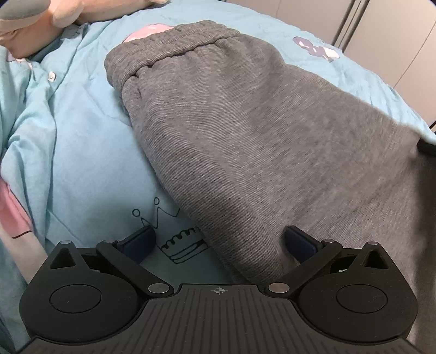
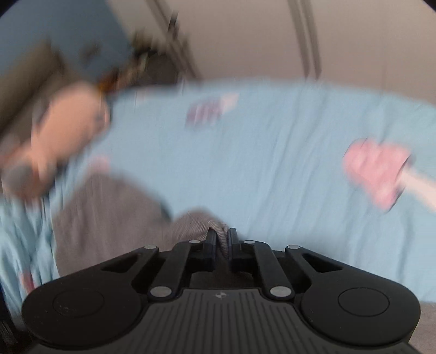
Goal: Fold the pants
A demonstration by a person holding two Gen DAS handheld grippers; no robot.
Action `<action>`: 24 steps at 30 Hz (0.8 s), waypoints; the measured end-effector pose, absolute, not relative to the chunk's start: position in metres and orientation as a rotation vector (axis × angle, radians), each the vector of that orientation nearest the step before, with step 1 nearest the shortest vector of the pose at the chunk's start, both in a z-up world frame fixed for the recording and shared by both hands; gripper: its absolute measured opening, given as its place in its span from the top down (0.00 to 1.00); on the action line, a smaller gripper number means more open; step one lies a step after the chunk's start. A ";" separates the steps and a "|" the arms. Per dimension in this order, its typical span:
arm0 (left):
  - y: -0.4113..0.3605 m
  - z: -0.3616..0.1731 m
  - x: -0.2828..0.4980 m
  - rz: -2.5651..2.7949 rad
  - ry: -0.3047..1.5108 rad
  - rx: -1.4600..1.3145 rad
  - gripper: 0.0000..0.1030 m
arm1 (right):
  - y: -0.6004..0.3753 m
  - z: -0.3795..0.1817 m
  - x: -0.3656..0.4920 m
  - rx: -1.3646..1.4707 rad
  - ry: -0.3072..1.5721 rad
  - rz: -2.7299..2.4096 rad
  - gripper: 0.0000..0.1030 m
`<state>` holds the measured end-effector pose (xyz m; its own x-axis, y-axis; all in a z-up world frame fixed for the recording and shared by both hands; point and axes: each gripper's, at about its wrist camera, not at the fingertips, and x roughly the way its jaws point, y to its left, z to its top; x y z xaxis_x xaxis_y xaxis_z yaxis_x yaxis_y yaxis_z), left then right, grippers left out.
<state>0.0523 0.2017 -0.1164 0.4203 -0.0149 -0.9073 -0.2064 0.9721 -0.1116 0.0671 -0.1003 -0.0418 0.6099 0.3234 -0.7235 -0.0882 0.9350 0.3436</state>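
Note:
Grey ribbed pants [image 1: 245, 141] lie on a light blue bedsheet [image 1: 90, 152], waistband at the far end. My left gripper [image 1: 218, 239] is open and low over the pants' left edge, one finger over the sheet and one over the fabric. In the blurred right wrist view, my right gripper [image 2: 221, 242] is shut on a pinch of the grey pants [image 2: 114, 217], held above the bed. A dark part of the right gripper [image 1: 426, 147] shows at the pants' right edge in the left wrist view.
A pink and grey plush toy [image 1: 32, 24] lies at the head of the bed and also shows in the right wrist view [image 2: 65, 130]. The sheet [image 2: 272, 152] has pink printed patches [image 2: 378, 171]. Pale wardrobe doors [image 1: 381, 32] stand beyond the bed.

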 end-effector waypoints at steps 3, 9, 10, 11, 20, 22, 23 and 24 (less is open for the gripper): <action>0.203 -0.116 0.049 0.118 1.133 -0.218 0.00 | -0.084 -0.071 0.072 0.094 0.960 0.160 0.92; 0.202 -0.119 0.053 0.121 1.137 -0.212 0.00 | -0.113 -0.040 0.054 0.290 0.810 -0.003 0.67; 0.202 -0.119 0.053 0.122 1.136 -0.214 0.00 | -0.119 -0.034 0.046 0.343 0.801 0.006 0.66; 0.202 -0.119 0.054 0.123 1.137 -0.214 0.00 | -0.124 -0.032 0.038 0.395 0.807 0.047 0.67; 0.203 -0.119 0.055 0.120 1.144 -0.211 0.00 | -0.205 -0.081 -0.019 0.683 0.893 -0.119 1.00; 0.202 -0.119 0.056 0.124 1.149 -0.201 0.00 | -0.229 -0.067 -0.042 0.580 0.855 -0.343 1.00; 0.202 -0.119 0.056 0.125 1.152 -0.198 0.00 | -0.240 -0.059 -0.055 0.541 0.843 -0.410 1.00; 0.201 -0.120 0.057 0.127 1.154 -0.195 0.00 | -0.253 -0.052 -0.070 0.536 0.832 -0.427 1.00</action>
